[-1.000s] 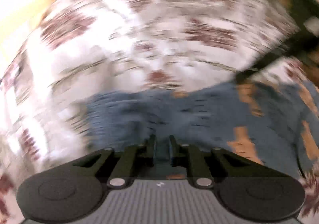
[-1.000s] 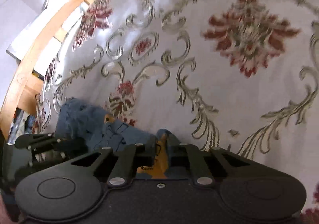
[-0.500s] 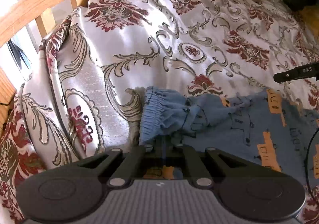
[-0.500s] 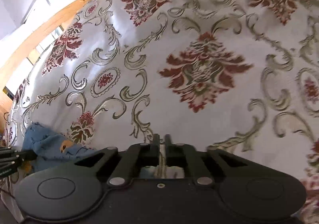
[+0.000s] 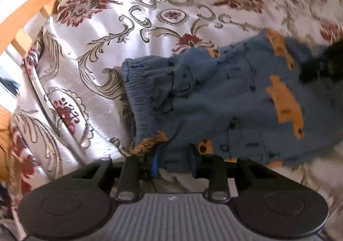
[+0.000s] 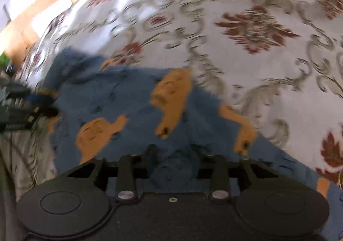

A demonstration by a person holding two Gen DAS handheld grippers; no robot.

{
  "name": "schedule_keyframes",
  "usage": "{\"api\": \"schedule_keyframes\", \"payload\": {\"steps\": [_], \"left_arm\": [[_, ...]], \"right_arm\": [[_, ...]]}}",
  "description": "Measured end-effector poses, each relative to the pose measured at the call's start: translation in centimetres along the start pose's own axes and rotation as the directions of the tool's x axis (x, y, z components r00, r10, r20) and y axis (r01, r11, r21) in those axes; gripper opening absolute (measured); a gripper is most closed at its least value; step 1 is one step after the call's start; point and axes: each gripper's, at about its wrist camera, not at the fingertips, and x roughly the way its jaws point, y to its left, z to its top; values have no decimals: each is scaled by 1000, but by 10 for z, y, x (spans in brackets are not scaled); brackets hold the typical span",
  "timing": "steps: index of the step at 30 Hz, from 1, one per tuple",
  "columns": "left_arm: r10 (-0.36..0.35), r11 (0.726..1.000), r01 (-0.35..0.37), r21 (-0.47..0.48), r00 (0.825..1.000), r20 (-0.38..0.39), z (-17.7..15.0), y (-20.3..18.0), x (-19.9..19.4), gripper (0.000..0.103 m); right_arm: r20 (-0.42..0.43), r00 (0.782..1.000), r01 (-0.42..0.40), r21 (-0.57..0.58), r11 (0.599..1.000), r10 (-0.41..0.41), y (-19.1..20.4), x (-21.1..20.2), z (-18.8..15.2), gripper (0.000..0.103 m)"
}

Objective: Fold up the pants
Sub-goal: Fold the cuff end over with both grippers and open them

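Blue pants (image 5: 225, 95) with orange prints lie spread on the flowered bedspread, elastic waistband to the left in the left wrist view. My left gripper (image 5: 173, 161) is open at the near edge of the pants by the waistband corner, with cloth lying between its parted fingers. In the right wrist view, the pants (image 6: 128, 99) stretch from the left edge towards the lower right. My right gripper (image 6: 173, 157) is open too, over a bunched bit of blue cloth between its fingers. Each gripper shows as a dark blur in the other's view: right gripper (image 5: 321, 65), left gripper (image 6: 19, 103).
A white bedspread (image 5: 150, 15) with dark red flowers and grey scrolls covers the bed. The wooden bed frame (image 5: 32, 11) runs along the far left, with wall behind it. In the right wrist view, the bedspread (image 6: 257, 48) extends far right and the frame (image 6: 53, 0) crosses the upper left.
Both grippers, shut on the pants in the earlier frames, now have their fingers apart. The pants have come down and lie spread flatter on the bedspread.
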Motion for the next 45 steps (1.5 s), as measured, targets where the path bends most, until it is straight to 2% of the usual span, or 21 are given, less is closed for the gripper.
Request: {"api": "schedule_keyframes", "payload": {"steps": [2, 5, 6, 9, 11, 13, 14, 15, 16, 18, 19, 21, 23, 27, 30, 32, 35, 37, 39, 41, 45], "left_arm": [[-12, 1000, 12, 3, 1000, -3, -3, 4, -2, 32], [-18, 1000, 18, 6, 1000, -19, -2, 11, -12, 27], [-26, 1000, 26, -3, 1000, -13, -2, 14, -17, 28], [-103, 993, 105, -48, 994, 49, 1, 19, -26, 52], [-76, 996, 77, -41, 997, 23, 5, 15, -17, 52], [-37, 999, 38, 11, 999, -30, 3, 9, -3, 49], [-30, 999, 31, 33, 999, -28, 2, 6, -4, 49], [-25, 999, 26, 47, 999, -34, 1, 5, -6, 49], [-20, 998, 23, 59, 999, -40, 1, 5, -10, 49], [-3, 998, 6, 70, 999, -48, 0, 7, -14, 53], [4, 997, 0, 71, 999, -52, 0, 7, -17, 54], [4, 998, -2, 61, 999, -41, 4, 5, -25, 65], [0, 998, 1, 68, 1000, -3, 12, -4, -35, 82], [-67, 986, 56, 155, 996, 65, 45, -46, -54, 87], [-159, 959, 129, 254, 982, 104, 78, -97, -60, 90], [-233, 926, 185, 329, 966, 112, 103, -140, -61, 91], [-364, 854, 285, 436, 925, 108, 139, -210, -57, 91], [-455, 789, 342, 511, 884, 111, 160, -255, -55, 91], [-557, 709, 413, 571, 825, 96, 179, -296, -54, 91], [-626, 644, 478, 598, 778, 53, 198, -334, -49, 91], [-703, 542, 584, 605, 709, -55, 231, -394, -32, 91]], "right_arm": [[16, 1000, 8, 47, 999, -9, -9, -6, 1, 29], [52, 999, 8, 21, 1000, -9, -7, -23, 3, 44], [71, 997, -15, 0, 1000, 15, -4, -27, 4, 45], [115, 986, -118, 5, 993, 117, 3, -22, 15, 51], [120, 984, -143, 77, 987, 133, -1, -4, 23, 52], [110, 990, -102, 134, 986, 87, -8, 11, 28, 52], [117, 991, -90, 160, 983, 72, -15, 13, 27, 42], [126, 989, -107, 199, 974, 82, -23, 8, 25, 40], [138, 987, -106, 220, 970, 76, -29, 0, 22, 45], [166, 986, 1, 194, 981, -34, -34, -30, 9, 81], [187, 979, 47, 173, 984, -80, -36, -50, -1, 84], [184, 977, 81, 164, 983, -111, -44, -87, -20, 87], [145, 980, 104, 210, 972, -136, -58, -129, -46, 94], [111, 984, 99, 323, 941, -142, -95, -200, -95, 101], [88, 983, 111, 415, 903, -161, -131, -246, -131, 102], [77, 982, 116, 477, 871, -172, -154, -267, -154, 102], [79, 986, 87, 525, 846, -150, -178, -285, -182, 102], [89, 987, 71, 520, 851, -137, -185, -289, -198, 102], [103, 984, 73, 499, 863, -142, -188, -290, -207, 102], [119, 982, 74, 476, 876, -148, -191, -288, -214, 102], [135, 976, 94, 449, 888, -171, -197, -284, -222, 101]]}}
